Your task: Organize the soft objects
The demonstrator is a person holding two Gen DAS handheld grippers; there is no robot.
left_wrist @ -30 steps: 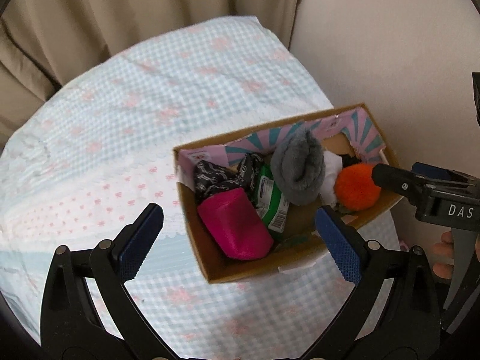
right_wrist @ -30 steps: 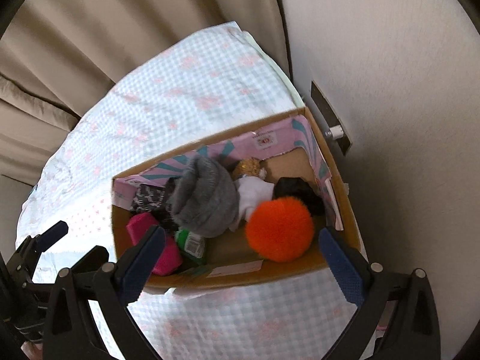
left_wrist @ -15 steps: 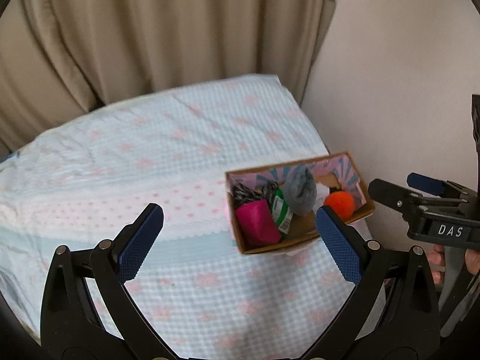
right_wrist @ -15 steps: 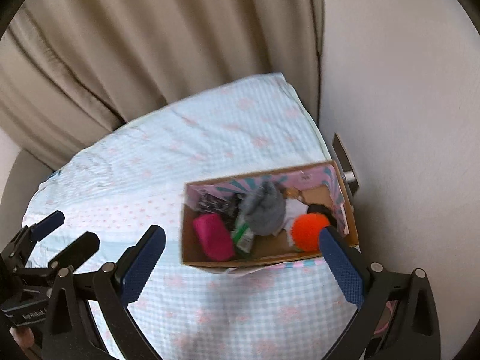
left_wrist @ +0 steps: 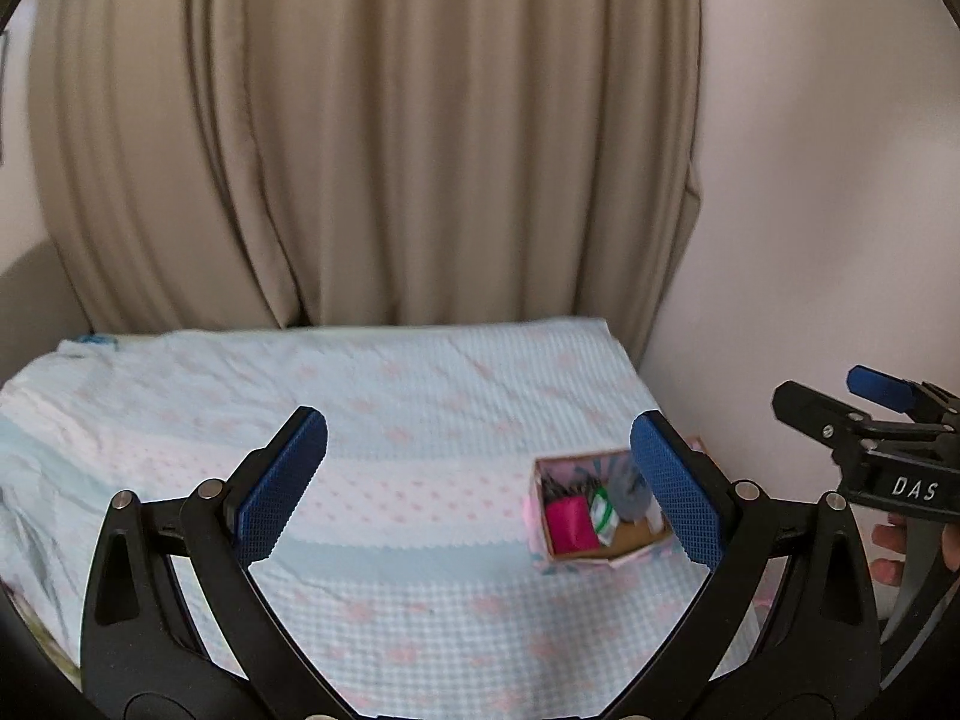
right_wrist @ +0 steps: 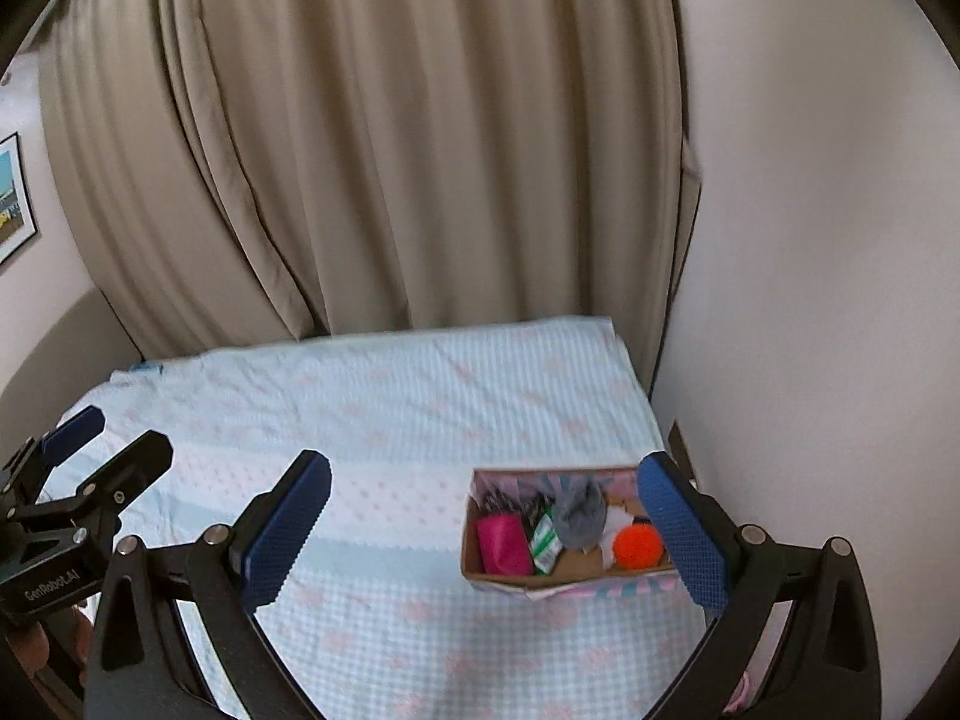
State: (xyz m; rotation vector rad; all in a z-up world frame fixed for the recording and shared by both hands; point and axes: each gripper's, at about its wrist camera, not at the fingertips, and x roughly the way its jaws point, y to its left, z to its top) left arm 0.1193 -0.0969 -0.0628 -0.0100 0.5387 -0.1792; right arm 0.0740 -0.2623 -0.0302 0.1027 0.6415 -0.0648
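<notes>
A cardboard box [right_wrist: 516, 579] with a pink and teal lining sits on the bed near its right edge; it also shows in the left wrist view [left_wrist: 591, 558]. It holds a magenta roll [right_wrist: 503, 543], a grey fuzzy item [right_wrist: 579, 516], an orange pom-pom [right_wrist: 637, 546], a green-white packet [right_wrist: 545, 543] and dark patterned cloth [right_wrist: 510, 501]. My left gripper [left_wrist: 477, 489] is open and empty, high above the bed. My right gripper [right_wrist: 486, 534] is open and empty, also well back from the box.
The bed has a light blue and white cover with pink flowers [right_wrist: 360, 408]. Beige curtains [right_wrist: 390, 150] hang behind it. A white wall [right_wrist: 810, 300] runs along the right side. A framed picture [right_wrist: 9, 198] hangs at far left.
Both grippers have pulled far back and up from the box. The box now looks small, and the curtains and whole bed have come into view.
</notes>
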